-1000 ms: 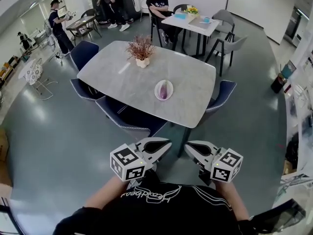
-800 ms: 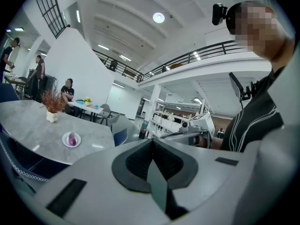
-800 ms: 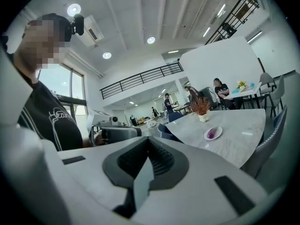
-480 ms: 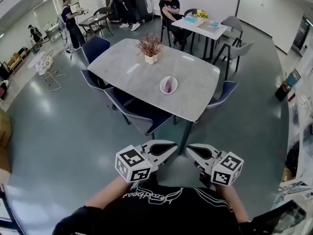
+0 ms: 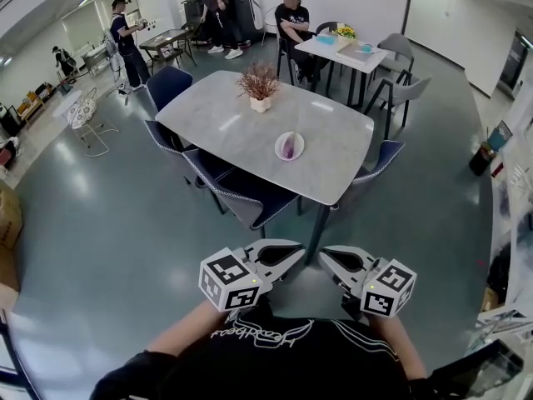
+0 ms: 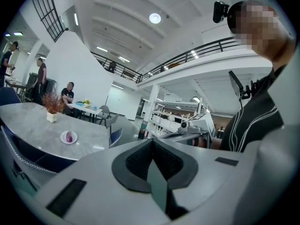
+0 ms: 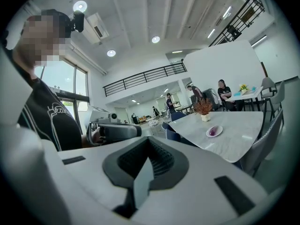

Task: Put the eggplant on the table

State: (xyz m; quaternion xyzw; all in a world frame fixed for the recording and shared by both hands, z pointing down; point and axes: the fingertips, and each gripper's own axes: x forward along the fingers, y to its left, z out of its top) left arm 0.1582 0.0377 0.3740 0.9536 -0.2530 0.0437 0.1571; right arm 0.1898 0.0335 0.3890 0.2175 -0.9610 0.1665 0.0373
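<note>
— What sits in what on the table (image 5: 221, 132)?

— Toward the table's far edge stands a small pale pot (image 5: 261, 104) with a dry reddish-brown sprig (image 5: 259, 80) in it. To the right, closer to the table's near edge, a round white plate (image 5: 277, 147) holds the eggplant (image 5: 290, 147). It is small, purple and glossy. It lies on the plate, not on the bare top.

— And the top itself?

— Pale grey with a marbled, stone-like look. It is smooth, with a slight sheen and rounded corners.

— What's around it?

— Blue padded chairs (image 5: 237, 194) are tucked in along the table's left and near sides, and one more chair (image 5: 379, 158) stands at its right corner. The near chairs stand between the person and the plate. Past the table's far right corner, someone (image 5: 293, 19) sits at a small white table (image 5: 346, 50).

— The tools?

— The left gripper (image 5: 291, 255) and the right gripper (image 5: 326, 258) both hang over the glossy grey floor (image 5: 108, 223), well short of the table's near edge. On each, the dark ribbed jaws are pressed together with nothing between them.
</note>
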